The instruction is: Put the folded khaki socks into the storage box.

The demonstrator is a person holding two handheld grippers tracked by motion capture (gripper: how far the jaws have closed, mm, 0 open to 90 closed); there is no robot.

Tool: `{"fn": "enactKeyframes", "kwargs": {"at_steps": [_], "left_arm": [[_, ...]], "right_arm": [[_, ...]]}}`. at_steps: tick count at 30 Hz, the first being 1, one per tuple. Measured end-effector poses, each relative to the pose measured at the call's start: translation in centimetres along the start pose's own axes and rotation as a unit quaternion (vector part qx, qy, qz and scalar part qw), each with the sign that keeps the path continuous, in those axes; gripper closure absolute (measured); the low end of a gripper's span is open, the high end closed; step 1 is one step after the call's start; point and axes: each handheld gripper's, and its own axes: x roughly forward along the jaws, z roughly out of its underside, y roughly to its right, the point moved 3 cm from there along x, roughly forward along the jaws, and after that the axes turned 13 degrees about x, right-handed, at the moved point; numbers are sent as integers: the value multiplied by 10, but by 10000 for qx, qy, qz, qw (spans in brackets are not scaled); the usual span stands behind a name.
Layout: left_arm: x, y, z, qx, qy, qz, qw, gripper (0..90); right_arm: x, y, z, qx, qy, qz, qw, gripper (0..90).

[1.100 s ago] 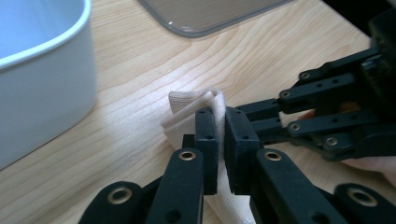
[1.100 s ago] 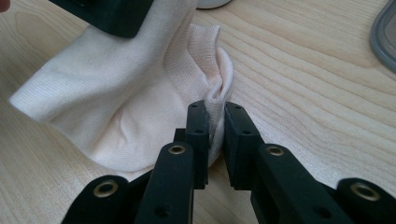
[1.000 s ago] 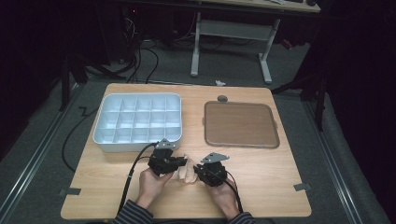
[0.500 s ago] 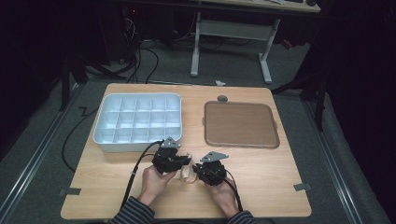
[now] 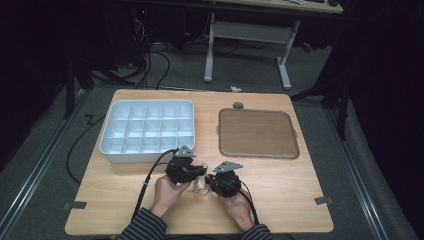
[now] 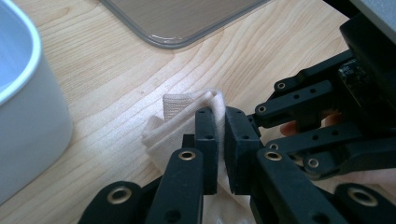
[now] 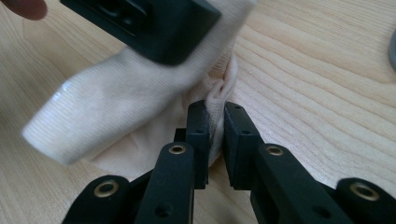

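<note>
A small cream sock (image 5: 201,186) lies on the wooden table (image 5: 280,190) near its front edge, between my two grippers. My left gripper (image 6: 220,122) is shut on a fold of the sock (image 6: 180,116), its jaws pinched together on the fabric. My right gripper (image 7: 215,119) is shut on another bunched edge of the sock (image 7: 116,116). In the high view the left gripper (image 5: 197,172) and right gripper (image 5: 209,183) face each other, almost touching. The other gripper's black body crosses the top of the right gripper view.
A white compartment tray (image 5: 107,145) stands at the back left, close to the left gripper. At the back right sits a brown flat tray (image 5: 257,132), and a small grey disc (image 5: 238,105) lies behind it. Cables trail off the table's front left.
The left gripper has shifted slightly to the right, closer to the right gripper. The right gripper has stayed put.
</note>
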Motion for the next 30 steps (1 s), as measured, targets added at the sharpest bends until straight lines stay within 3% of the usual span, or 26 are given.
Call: {"fn": "enactKeyframes", "kwargs": {"at_steps": [13,20,26,30], "left_arm": [[14,-6,8,-46,-208,5,9998,846],[16,-7,13,-68,-271,-30,9996,846],[17,-7,14,-43,-284,-62,9996,845],[18,-6,15,-63,-247,-57,9997,845]], "right_arm": [[-2,-1,3,-13,118,68,9999,747],[-19,-1,8,51,272,40,9996,742],[-34,-3,16,-32,405,-22,9992,743],[-44,-11,16,-168,533,-99,9984,739]]}}
